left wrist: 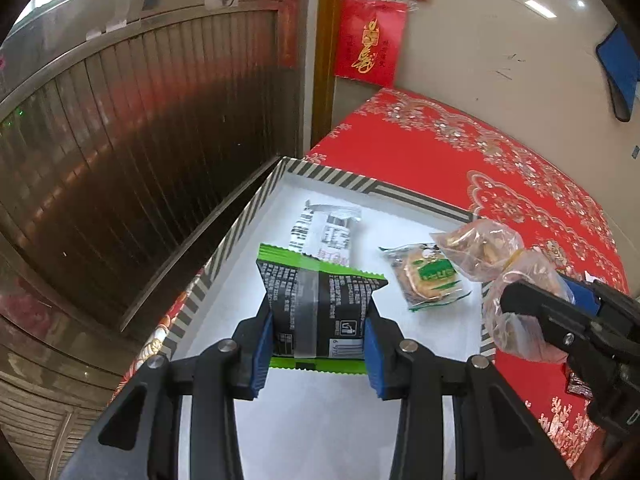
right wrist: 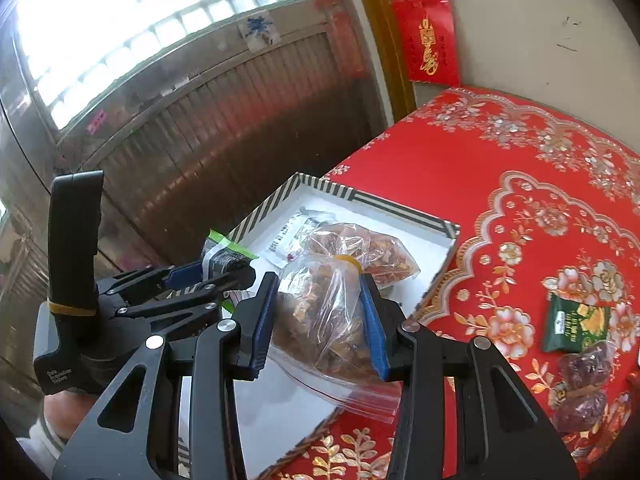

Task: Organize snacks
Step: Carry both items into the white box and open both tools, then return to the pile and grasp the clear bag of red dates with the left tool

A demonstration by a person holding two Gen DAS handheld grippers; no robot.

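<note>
Daylit, fairly bright. Blown-out glare from gridded glass-block window (right wrist: 160, 32) upper left; small ceiling-light reflections on glossy beige wall (left wrist: 520, 40). Strong fisheye curvature, dark vignetted corners. Soft shadows, mild blur toward edges.

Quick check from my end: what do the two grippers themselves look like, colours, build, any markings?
Both match: the left gripper and right gripper have black linkage arms with silver pivot pins and blue ribbed pads. The left gripper's black handle carries a yellow rubber band and small white lettering, too small to confirm.
</note>
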